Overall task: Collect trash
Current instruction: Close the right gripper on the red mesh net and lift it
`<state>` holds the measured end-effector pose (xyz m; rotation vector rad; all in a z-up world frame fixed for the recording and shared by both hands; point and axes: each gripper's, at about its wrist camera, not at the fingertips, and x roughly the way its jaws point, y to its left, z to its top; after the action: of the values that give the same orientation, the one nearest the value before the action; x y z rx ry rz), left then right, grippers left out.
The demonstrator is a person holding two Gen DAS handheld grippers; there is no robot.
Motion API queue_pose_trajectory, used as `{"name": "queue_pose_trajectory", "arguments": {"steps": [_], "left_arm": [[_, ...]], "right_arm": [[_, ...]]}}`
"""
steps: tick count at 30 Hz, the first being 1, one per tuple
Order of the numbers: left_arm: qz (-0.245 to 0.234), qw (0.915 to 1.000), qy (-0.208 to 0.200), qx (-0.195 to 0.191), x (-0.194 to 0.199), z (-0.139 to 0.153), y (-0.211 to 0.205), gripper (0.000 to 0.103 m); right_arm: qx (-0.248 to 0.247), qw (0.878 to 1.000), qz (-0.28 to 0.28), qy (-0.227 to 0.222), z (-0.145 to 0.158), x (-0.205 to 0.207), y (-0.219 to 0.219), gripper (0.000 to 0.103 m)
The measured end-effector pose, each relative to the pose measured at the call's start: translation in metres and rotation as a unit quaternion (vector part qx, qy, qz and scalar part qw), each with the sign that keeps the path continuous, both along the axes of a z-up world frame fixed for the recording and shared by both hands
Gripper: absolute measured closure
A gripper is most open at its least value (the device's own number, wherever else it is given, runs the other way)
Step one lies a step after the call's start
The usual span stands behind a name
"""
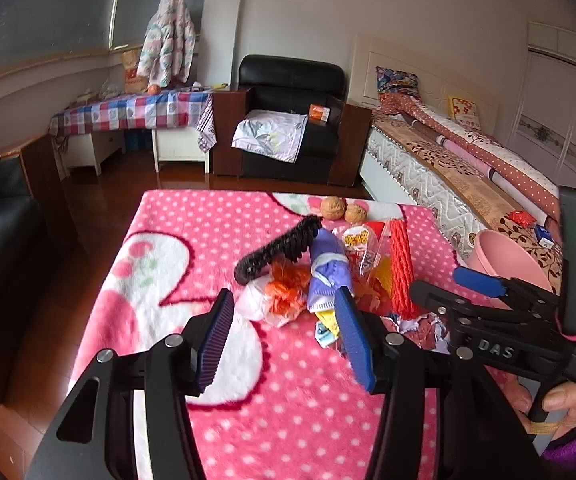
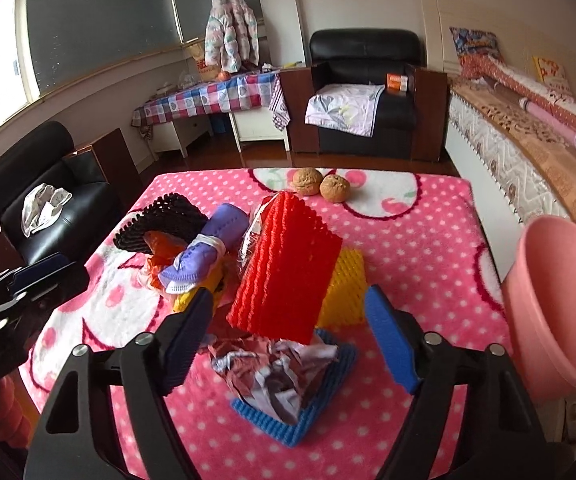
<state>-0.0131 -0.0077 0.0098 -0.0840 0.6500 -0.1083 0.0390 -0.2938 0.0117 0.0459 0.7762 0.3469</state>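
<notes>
Walnuts (image 2: 321, 186), two; perhaps five nets (image 2: 286, 266).

Left tongs (image 1: 284, 334) and right tongs (image 2: 288, 336) gape wide, seemingly holding nothing, side by side.

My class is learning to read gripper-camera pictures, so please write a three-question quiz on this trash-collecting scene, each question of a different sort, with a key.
1. True or false: the right gripper is shut on the red foam fruit net.
2. Multiple choice: the two brown walnuts lie (A) inside the pink plastic basin, (B) at the far edge of the pink polka-dot blanket, (C) on the black leather armchair.
3. Fill in: the crumpled torn paper rests on a ____ foam mat.

Key: 1 false, both the right gripper and the left gripper are open; 2 B; 3 blue.
</notes>
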Motion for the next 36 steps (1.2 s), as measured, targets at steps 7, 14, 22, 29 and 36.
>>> {"name": "queue_pose_trajectory", "arguments": {"steps": [7, 14, 22, 29, 36], "left_arm": [[-0.027, 0.9993, -0.01, 0.025, 0.018, 0.003, 0.001, 0.05], [-0.05, 0.998, 0.003, 0.038, 0.047, -0.005, 0.003, 0.05], [-0.061, 0.9967, 0.024, 0.049, 0.074, -0.02, 0.006, 0.062], [-0.057, 0.9973, 0.039, 0.025, 0.08, -0.026, 0.016, 0.091], [-0.055, 0.9984, 0.01, -0.002, 0.066, 0.002, 0.021, 0.093]], "right_arm": [[0.006, 0.999, -0.004, 0.042, -0.011, 0.022, 0.01, 0.046], [0.01, 0.998, -0.004, 0.066, -0.02, 0.032, 0.012, 0.066], [0.017, 0.997, -0.004, 0.079, -0.026, 0.037, 0.007, 0.084], [0.031, 0.997, -0.003, 0.074, -0.025, 0.036, 0.001, 0.089], [0.058, 0.997, -0.003, 0.056, -0.012, 0.031, -0.012, 0.089]]}}
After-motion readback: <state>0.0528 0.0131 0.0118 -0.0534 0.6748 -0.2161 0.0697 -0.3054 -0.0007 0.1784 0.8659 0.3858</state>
